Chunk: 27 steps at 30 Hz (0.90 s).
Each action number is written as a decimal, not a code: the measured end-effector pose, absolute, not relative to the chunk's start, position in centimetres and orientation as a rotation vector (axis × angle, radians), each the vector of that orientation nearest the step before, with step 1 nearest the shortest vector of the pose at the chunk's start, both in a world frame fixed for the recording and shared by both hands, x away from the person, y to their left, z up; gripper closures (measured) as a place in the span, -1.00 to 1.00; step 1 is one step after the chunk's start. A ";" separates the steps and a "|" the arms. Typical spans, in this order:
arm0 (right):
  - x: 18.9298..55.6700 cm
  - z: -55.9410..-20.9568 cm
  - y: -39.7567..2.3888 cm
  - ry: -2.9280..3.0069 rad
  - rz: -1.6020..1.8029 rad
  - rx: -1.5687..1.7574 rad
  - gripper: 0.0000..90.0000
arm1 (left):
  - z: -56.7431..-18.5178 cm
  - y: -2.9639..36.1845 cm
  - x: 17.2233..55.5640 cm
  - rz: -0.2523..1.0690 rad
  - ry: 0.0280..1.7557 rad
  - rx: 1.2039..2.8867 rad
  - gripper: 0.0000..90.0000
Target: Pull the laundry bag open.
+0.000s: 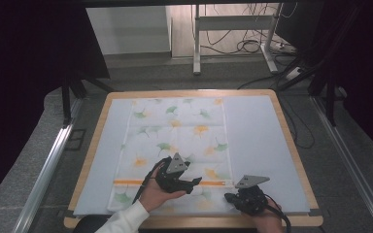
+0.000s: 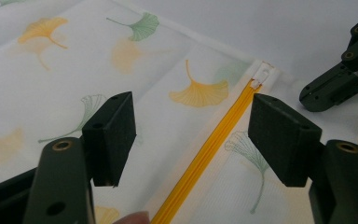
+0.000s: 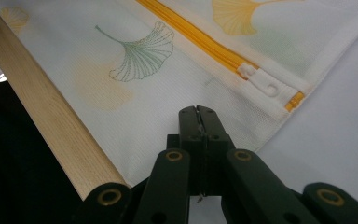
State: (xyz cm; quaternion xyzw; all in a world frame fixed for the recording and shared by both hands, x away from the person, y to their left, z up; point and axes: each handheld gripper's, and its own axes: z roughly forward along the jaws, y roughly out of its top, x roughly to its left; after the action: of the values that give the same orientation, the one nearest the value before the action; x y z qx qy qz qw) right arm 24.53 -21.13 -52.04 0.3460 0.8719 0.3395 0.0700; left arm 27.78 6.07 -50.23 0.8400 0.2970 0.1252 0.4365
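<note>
1. The table (image 1: 291,145) is viewed from above, forward and down, from the person's side.
2. The yellow zipper (image 2: 214,144) is seen close, along the left gripper (image 2: 191,135).
3. The zipper's end is shared, close, with the right gripper (image 3: 199,114) view.

From here I see the desk (image 1: 291,145) evenly lit from above, with dark surroundings left and right. Shadows stay soft and short. In both gripper views the near black jaws are slightly soft, while the cloth (image 2: 177,70) behind looks pale, almost washed out.
</note>
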 end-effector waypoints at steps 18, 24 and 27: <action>25.0 -52.1 -21.2 2.644 1.033 1.006 0.98 | -50.6 1.8 28.2 0.288 0.634 2.138 -0.20; 25.0 -52.1 -21.3 2.650 1.038 1.010 0.98 | -50.6 0.4 28.6 0.267 0.603 2.154 -0.17; 25.0 -52.1 -21.3 2.648 1.038 1.012 0.98 | -50.7 -0.1 28.9 0.234 0.597 2.151 -0.07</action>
State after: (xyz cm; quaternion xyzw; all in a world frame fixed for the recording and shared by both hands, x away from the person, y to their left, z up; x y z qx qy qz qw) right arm 25.00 -21.28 -52.11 0.3344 0.8756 0.3432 0.0612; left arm 28.88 -0.06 -50.66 0.8636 0.2397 0.0940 0.4335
